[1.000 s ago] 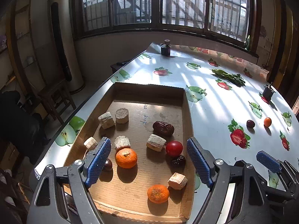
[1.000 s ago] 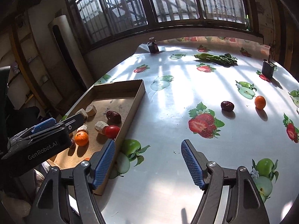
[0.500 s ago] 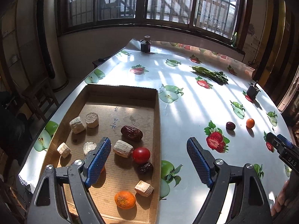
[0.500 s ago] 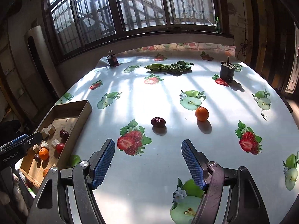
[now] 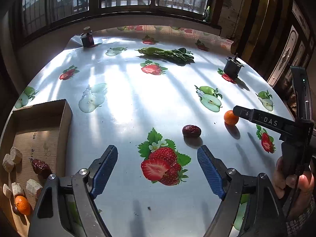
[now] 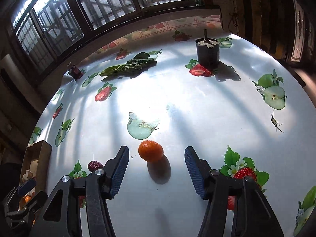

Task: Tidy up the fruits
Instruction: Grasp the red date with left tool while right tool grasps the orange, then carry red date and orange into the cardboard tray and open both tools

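Note:
A small orange mandarin (image 6: 150, 153) lies on the fruit-print tablecloth just ahead of my open right gripper (image 6: 157, 166), between its blue pads, untouched. It also shows in the left wrist view (image 5: 230, 117), beside the right gripper's finger. A dark red date (image 5: 191, 131) lies on the cloth ahead and to the right of my open, empty left gripper (image 5: 157, 167); it shows in the right wrist view (image 6: 95, 165) too. The cardboard tray (image 5: 66, 114) at the left holds a date, a mandarin and several pale chunks.
A bunch of green leaves (image 5: 167, 52) lies at the far side. A black pot (image 6: 207, 52) stands at the far right and a small dark jar (image 5: 87, 37) at the far left. An insect (image 6: 275, 120) sits on the cloth at the right.
Both grippers have swung right, away from the tray. The left one now faces the date on the cloth. The right one has closed in on the mandarin, which now lies between its pads.

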### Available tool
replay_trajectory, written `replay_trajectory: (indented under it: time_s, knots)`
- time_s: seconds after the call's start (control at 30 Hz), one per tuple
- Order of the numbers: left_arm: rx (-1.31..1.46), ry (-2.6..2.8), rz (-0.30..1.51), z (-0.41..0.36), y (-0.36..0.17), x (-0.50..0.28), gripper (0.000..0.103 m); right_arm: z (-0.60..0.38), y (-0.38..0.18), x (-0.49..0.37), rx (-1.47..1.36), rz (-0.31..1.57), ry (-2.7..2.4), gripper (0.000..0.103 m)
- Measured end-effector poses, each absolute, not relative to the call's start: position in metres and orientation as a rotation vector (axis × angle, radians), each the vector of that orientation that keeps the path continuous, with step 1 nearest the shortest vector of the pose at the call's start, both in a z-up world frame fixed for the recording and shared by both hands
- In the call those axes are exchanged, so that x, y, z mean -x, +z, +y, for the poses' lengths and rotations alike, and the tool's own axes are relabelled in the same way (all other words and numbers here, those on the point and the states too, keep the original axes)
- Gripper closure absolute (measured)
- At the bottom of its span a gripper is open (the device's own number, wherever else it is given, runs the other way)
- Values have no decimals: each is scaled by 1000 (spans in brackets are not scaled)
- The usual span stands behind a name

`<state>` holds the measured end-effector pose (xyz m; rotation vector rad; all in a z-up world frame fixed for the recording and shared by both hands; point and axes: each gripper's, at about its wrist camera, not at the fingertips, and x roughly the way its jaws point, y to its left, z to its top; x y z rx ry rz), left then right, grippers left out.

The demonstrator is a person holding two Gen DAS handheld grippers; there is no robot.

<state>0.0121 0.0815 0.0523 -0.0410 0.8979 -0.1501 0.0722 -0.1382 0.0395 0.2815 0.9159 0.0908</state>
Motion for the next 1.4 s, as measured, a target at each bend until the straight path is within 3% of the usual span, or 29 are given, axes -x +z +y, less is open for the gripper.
replay_trajectory:
  time_s: [0.37,0.47,0.57,0.6,0.63,1.1,1.4]
  knots:
    - [88,-241,953,44,12,-65,22,-134,14,-86,-239,918,134,48]
    - [60,-255,934,37,8,-65,29,-133,14,-86,-242,915,146,53]
    - [27,-280,915,31,7,-62,53,-127,14,-85,-221,909,157,61]
    - [18,-285,912,30,7,-61,72,-124,15,-84,-205,904,155,64]
    - [19,-290,909,32,8,-61,71,-121,16,-83,-185,897,151,68]
    - [136,-253,901,61,11,-57,71,-126,22,-74,-186,859,112,69]
    - [175,-200,802,91,55,-13,71,-118,27,-66,-168,839,138,69]
